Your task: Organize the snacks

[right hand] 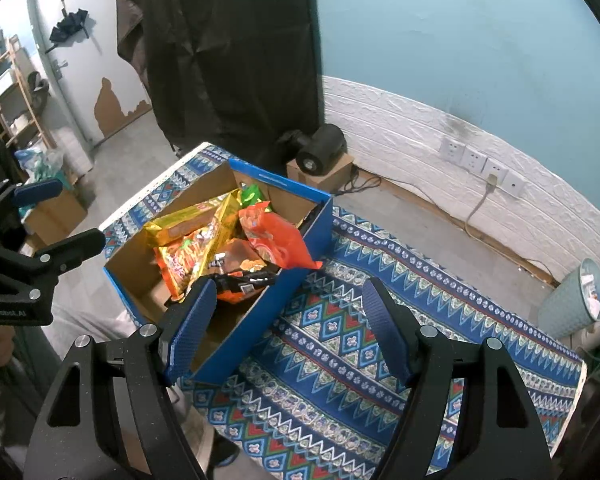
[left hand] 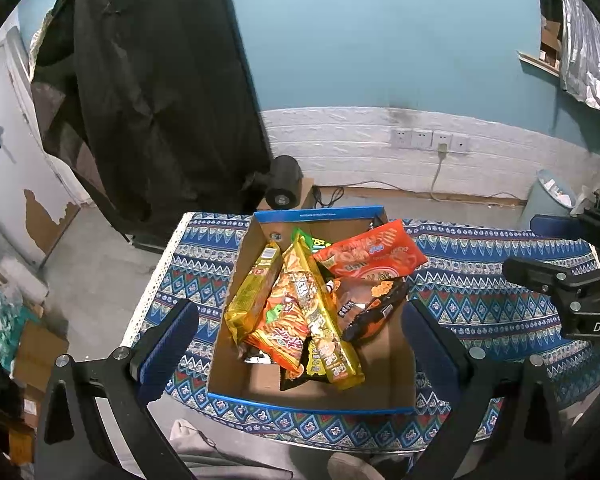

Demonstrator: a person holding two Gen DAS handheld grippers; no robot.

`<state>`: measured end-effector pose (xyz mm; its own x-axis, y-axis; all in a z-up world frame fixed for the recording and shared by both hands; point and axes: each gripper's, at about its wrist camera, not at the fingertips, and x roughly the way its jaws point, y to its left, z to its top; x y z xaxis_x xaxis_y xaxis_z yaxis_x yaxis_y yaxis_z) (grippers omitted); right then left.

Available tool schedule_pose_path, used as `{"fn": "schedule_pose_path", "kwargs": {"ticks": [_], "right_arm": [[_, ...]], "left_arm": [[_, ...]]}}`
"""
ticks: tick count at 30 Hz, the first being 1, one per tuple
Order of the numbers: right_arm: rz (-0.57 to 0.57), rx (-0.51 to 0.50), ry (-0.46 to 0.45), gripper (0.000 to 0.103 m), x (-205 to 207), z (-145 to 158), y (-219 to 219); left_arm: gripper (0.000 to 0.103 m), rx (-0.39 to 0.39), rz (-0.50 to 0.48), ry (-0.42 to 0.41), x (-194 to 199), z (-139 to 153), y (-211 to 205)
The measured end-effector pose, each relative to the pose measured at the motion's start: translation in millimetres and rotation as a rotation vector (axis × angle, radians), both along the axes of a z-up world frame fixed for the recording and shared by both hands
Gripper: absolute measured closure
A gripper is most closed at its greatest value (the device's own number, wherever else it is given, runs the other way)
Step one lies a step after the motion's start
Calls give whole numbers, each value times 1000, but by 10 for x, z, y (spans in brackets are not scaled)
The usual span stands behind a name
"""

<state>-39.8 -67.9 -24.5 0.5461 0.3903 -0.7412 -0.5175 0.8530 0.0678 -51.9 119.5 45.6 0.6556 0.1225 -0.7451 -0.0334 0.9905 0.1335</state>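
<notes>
A blue-edged cardboard box [left hand: 256, 384] [right hand: 296, 280] stands on the patterned tablecloth and holds several snack packs. Among them are a yellow pack [left hand: 254, 292] [right hand: 188, 222], an orange-red bag [left hand: 370, 254] [right hand: 278, 240], a dark brown bag [left hand: 372, 306] [right hand: 240, 276] and a long yellow pack [left hand: 320, 312]. My left gripper [left hand: 300, 344] hovers open above the box, its blue pads [left hand: 168, 348] straddling it, nothing held. My right gripper [right hand: 288, 328] is open and empty over the box's right wall. The right gripper [left hand: 568, 280] appears in the left wrist view, and the left gripper [right hand: 40, 248] in the right wrist view.
The tablecloth [right hand: 380, 360] [left hand: 480, 280] covers a small table. A pale bin [right hand: 576, 300] [left hand: 548, 196] stands on the floor at the right. A black cylinder on a carton [right hand: 320, 152] sits behind the table. Dark hanging fabric [left hand: 160, 100] hangs at the back left.
</notes>
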Motion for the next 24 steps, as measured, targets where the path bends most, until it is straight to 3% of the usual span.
{"fn": "schedule_pose_path", "kwargs": {"ticks": [24], "right_arm": [[2,1,0,28,-5,2,-8]], "left_arm": [[1,16,10,13,6,-11,-5]]}}
